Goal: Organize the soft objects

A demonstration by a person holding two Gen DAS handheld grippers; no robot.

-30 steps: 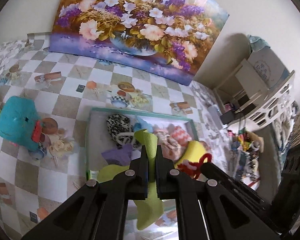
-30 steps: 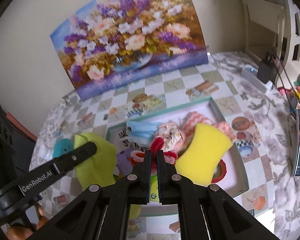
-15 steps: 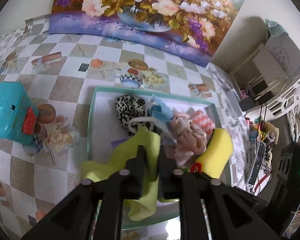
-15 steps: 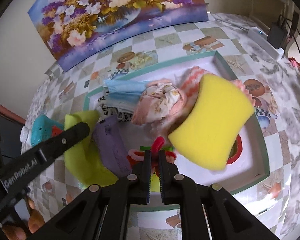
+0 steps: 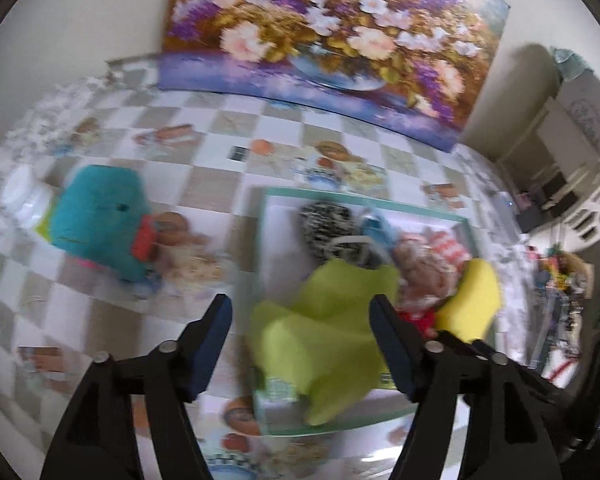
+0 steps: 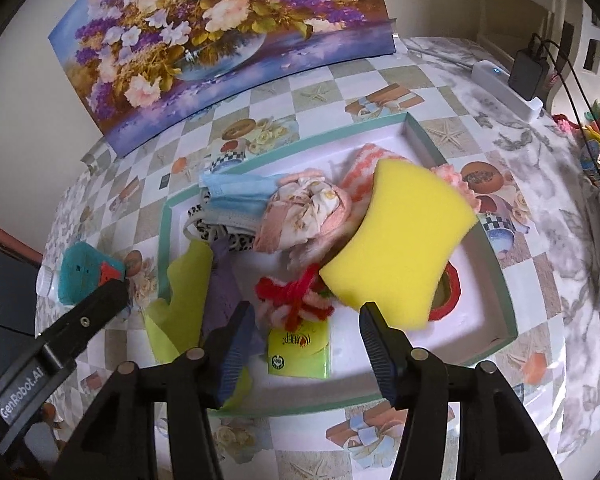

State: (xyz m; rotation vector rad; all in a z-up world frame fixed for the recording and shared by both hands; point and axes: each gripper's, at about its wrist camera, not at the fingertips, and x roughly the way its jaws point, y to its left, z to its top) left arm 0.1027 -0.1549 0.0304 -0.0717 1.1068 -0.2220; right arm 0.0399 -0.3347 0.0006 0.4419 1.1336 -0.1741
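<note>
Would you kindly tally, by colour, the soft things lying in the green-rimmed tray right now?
Yellow or yellow-green: 2, the sponge and the felt cloth
Purple: 1, the felt piece
Blue: 1, the face mask
Pink or peach: 2, the floral bundle and the striped cloth
Red: 1, the yarn bow
Black-and-white: 1, the spotted fabric
Total: 8

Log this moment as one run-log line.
left gripper: opening, green cloth below, ungripped | right gripper: opening, red-and-white yarn bundle ungripped | tray: yellow sponge inside
</note>
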